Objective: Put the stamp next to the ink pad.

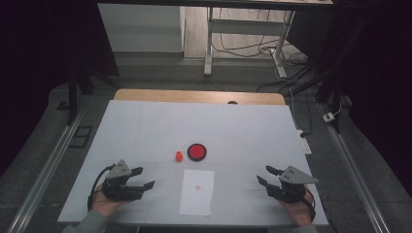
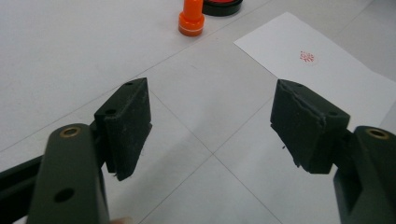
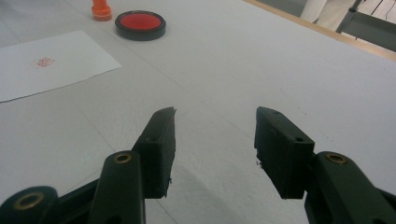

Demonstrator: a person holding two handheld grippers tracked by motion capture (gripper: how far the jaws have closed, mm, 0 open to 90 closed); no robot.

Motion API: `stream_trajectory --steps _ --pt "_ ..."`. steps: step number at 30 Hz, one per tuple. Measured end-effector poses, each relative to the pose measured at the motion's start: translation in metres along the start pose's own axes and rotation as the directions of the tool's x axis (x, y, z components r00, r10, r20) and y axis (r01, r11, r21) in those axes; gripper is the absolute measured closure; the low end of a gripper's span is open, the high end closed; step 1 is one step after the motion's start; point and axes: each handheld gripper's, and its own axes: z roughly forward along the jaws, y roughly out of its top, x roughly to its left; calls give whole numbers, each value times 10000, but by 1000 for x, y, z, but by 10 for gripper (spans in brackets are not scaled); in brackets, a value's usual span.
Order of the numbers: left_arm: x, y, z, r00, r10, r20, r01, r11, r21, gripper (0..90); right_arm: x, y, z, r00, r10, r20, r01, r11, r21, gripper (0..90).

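Two grippers are held low at the near edge of the table, one on each side of the paper sheet. The left gripper is spread wide and holds nothing; the right gripper is parted too, also bare. Beyond the sheet's far edge, the orange stamp is stood just beside the red ink pad. Bare tabletop is seen between each gripper and the sheet.

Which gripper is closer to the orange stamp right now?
Left. The left gripper sits just below-left of the orange stamp, jaws open and empty. The right gripper is much farther off, beyond the paper, also open and empty.
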Motion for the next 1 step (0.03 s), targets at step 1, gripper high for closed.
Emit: stream_trajectory --steps 1 --pt "0 0 0 10000 -9 13 9 10000 -6 293 0 0 0 10000 8 -17 -8 10000 0 472"
